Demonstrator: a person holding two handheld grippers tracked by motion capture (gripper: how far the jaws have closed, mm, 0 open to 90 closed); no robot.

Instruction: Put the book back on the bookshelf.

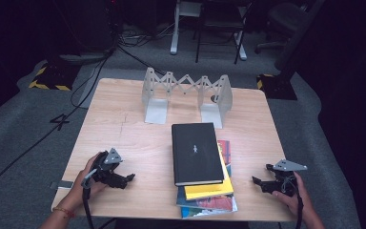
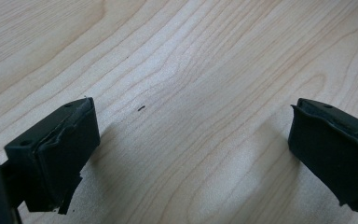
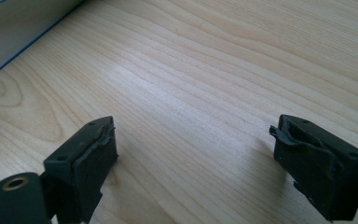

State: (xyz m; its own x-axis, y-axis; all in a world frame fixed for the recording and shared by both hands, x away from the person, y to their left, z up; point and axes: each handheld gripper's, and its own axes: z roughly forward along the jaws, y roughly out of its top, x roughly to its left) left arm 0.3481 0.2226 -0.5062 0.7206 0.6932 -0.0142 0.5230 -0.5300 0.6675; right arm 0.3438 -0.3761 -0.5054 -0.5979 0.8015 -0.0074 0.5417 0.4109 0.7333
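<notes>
Books (image 1: 201, 167) lie stacked mid-tabletop (image 1: 124, 138) between my hands; the black hardback (image 1: 195, 152) on top looks stiff, weighty and slick, so I'd pinch its long edges (not the cover). Left hand-held gripper (image 1: 126, 179) and right hand-held gripper (image 1: 259, 183) gape wide, holding nothing.

Your left hand (image 1: 86, 177) sits at the near left, wrapped around the left gripper (image 1: 129, 179), which points right along the surface with its jaws spread wide and nothing between them. Your left forearm comes in from the near edge, angled inward. Your right hand (image 1: 293, 191) sits at the near right holding the right gripper (image 1: 256, 181), which points left, low and level, jaws likewise wide apart and empty. The two grippers face each other, well apart.
</notes>
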